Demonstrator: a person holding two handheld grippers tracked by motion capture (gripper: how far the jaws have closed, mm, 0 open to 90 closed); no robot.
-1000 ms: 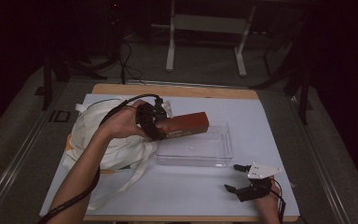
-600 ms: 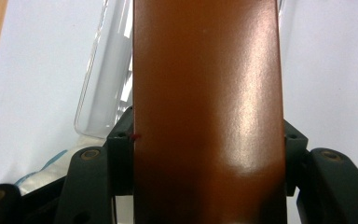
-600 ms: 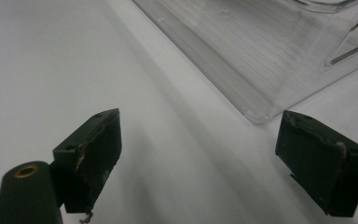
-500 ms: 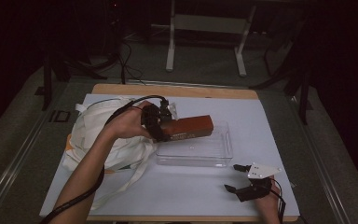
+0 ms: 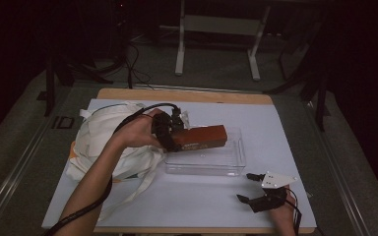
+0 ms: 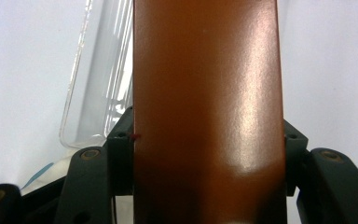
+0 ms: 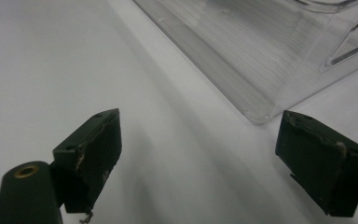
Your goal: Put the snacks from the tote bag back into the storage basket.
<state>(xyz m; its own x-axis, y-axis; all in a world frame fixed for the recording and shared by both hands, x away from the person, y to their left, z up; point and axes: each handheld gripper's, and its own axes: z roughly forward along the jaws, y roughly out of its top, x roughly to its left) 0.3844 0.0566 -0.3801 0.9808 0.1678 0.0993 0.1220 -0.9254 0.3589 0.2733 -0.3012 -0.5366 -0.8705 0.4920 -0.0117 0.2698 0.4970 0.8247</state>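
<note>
A long reddish-brown box (image 5: 202, 137) with a smooth, slightly glossy face is held lengthwise above the left part of a clear plastic tray (image 5: 236, 160), clamped at its near end. The tray, shallow and rectangular, sits on the white sheet beside a crumpled white bag (image 5: 106, 137).

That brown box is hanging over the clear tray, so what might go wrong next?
1. The left tongs grip the long brown glossy box at one end only; it could tilt or slip.
2. Lowered off-line, it could catch the rim of the clear plastic tray and shove it.
</note>
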